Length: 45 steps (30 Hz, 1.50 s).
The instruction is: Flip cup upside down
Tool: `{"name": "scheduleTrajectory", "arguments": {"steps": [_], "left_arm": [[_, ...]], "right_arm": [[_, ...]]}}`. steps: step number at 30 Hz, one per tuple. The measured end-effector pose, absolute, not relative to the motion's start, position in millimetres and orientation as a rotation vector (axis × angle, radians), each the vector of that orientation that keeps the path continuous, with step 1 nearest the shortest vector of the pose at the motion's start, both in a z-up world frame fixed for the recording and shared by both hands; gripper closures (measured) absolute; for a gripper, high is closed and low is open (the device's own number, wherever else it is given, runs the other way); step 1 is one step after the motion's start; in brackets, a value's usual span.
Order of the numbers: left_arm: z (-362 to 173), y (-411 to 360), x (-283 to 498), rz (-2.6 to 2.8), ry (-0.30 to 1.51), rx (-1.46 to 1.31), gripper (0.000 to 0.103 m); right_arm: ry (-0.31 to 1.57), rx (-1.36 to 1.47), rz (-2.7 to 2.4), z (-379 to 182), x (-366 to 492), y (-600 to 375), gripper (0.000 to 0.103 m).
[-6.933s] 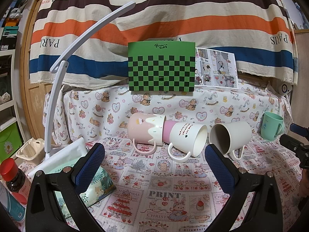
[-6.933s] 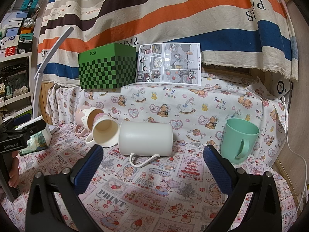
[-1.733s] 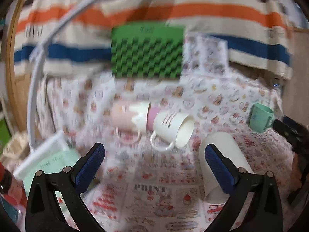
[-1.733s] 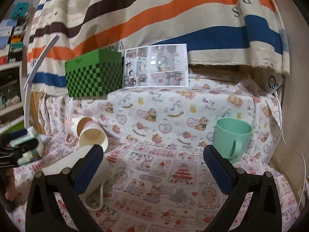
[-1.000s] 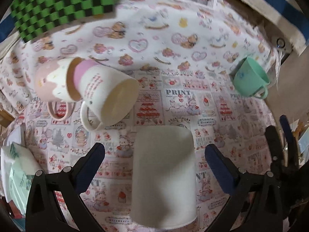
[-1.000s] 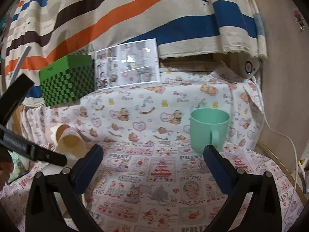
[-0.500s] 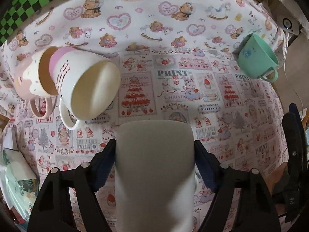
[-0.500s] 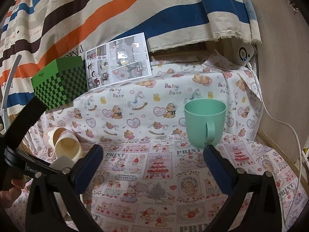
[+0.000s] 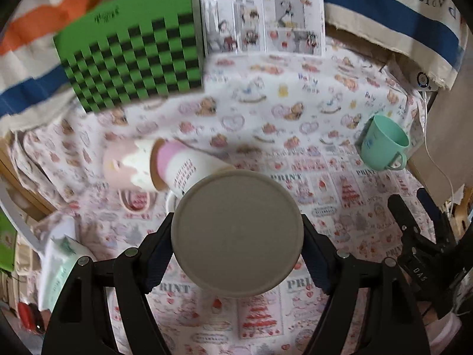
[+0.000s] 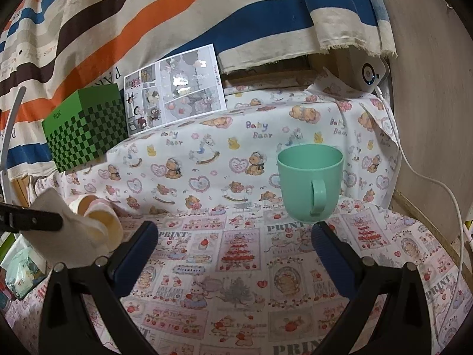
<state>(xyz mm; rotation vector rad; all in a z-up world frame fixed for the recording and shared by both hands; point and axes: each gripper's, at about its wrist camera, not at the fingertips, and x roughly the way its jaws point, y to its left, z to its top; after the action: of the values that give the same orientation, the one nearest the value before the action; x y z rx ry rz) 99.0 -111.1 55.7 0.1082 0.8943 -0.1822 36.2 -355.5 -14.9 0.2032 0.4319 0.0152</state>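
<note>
My left gripper (image 9: pixel 236 247) is shut on the plain white cup (image 9: pixel 236 230); its flat grey-white base faces the camera and the cup is lifted off the cloth. In the right wrist view the same white cup (image 10: pixel 74 236) shows at the far left, tilted, with a left finger across it. My right gripper (image 10: pixel 235 245) is open and empty above the printed cloth, with the upright mint green cup (image 10: pixel 310 180) just beyond its right finger. A pink mug (image 9: pixel 124 165) and a white lettered mug (image 9: pixel 183 171) lie on their sides behind the held cup.
A green checkered box (image 9: pixel 133 59) and a comic sheet (image 9: pixel 263 20) stand on the raised ledge at the back. A tissue pack (image 9: pixel 59 266) lies at the left. A white device with a cable (image 10: pixel 369 72) sits at the far right. The printed tablecloth (image 10: pixel 236 295) covers the surface.
The left gripper has turned with the white cup, so the cup's base now faces the camera instead of its side. The right gripper has moved closer to the green cup.
</note>
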Motion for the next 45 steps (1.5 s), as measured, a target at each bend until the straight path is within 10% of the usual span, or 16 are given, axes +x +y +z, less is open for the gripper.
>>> {"name": "scheduleTrajectory", "arguments": {"steps": [20, 24, 45], "left_arm": [[17, -129, 100, -0.265, 0.84, 0.147, 0.026], [26, -122, 96, -0.25, 0.745, 0.128, 0.009], [34, -20, 19, -0.186, 0.337, -0.003, 0.001]], "right_arm": [[0.454, 0.21, 0.013, -16, 40, -357, 0.0], [0.455, 0.216, 0.014, -16, 40, -357, 0.0], [0.339, 0.053, 0.073, -5, 18, -324, 0.0]]}}
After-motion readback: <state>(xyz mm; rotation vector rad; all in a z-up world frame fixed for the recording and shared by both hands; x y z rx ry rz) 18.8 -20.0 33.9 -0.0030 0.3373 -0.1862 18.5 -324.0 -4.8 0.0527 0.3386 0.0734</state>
